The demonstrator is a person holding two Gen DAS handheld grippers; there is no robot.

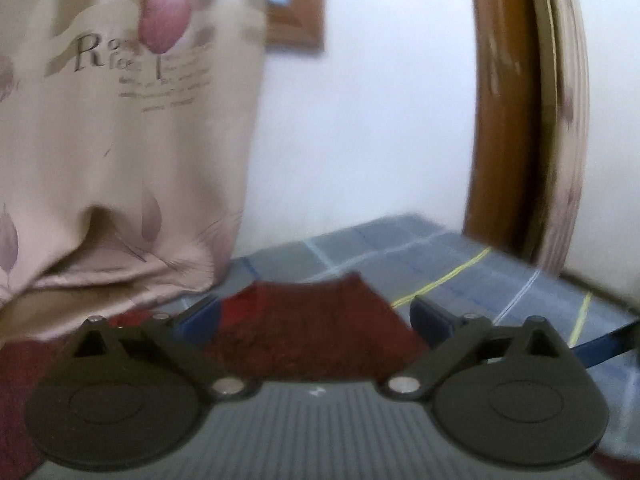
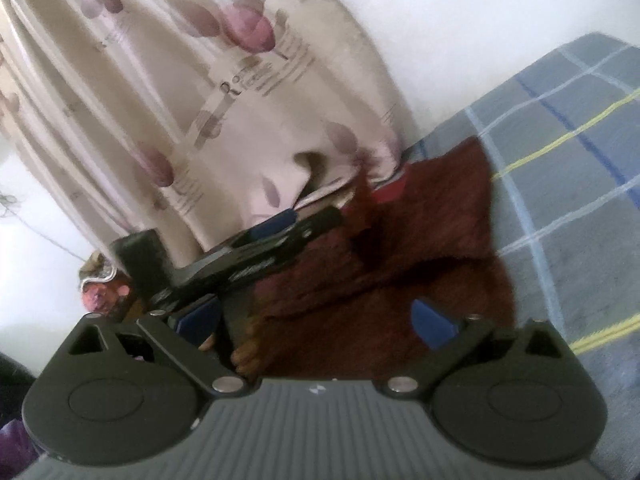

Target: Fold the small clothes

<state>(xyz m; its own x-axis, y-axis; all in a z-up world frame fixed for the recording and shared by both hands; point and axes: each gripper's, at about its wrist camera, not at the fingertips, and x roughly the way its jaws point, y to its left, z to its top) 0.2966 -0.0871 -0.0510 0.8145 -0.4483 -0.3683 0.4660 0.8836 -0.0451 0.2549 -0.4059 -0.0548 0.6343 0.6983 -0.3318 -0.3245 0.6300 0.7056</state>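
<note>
With both tongs over the cloth [image 2: 400, 248]:
left tongs [image 1: 316, 312]: spread, cloth between, unpinched
right tongs [image 2: 316, 316]: spread, empty
fold: runs far-right; left nearer

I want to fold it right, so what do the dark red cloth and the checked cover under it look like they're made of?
The dark red cloth looks like fuzzy, matt knit or terry, judging by its napped surface. The checked cover looks like flat woven cotton, smooth and dull; blur leaves both uncertain.

Curtain [image 1: 120, 140] crowds the left, checked bedcover [image 1: 460, 264] open rightward, door [image 1: 520, 112] beyond
</note>
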